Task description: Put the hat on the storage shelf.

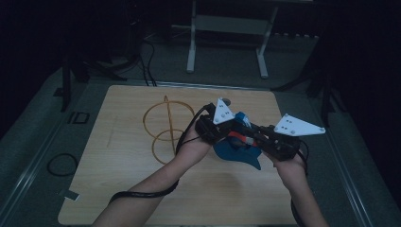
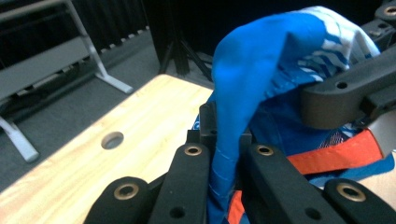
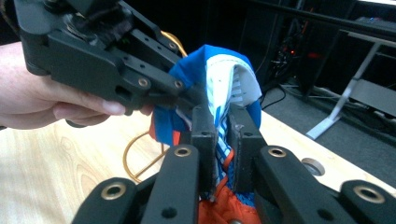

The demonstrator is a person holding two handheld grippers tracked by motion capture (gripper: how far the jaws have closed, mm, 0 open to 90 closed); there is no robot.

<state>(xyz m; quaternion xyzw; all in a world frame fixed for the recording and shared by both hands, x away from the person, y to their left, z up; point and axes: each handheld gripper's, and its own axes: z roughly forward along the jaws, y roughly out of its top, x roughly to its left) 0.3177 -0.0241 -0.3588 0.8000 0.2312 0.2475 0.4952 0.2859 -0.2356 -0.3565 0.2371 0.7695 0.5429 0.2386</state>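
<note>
1. Yellow rings (image 1: 166, 127) lie on the table (image 1: 118, 189), left of the hands.
2. Left gripper (image 1: 222, 128) pinches a fold of the blue garment (image 1: 234, 151).
3. The garment hangs between both grippers above the table's right half.
4. Right gripper (image 1: 257, 137) clamps the garment's white-striped edge.

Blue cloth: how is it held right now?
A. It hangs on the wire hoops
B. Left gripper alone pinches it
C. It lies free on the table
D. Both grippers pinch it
D: the blue cloth is clamped in the left gripper and in the right gripper, each with fabric between its jaws.
</note>
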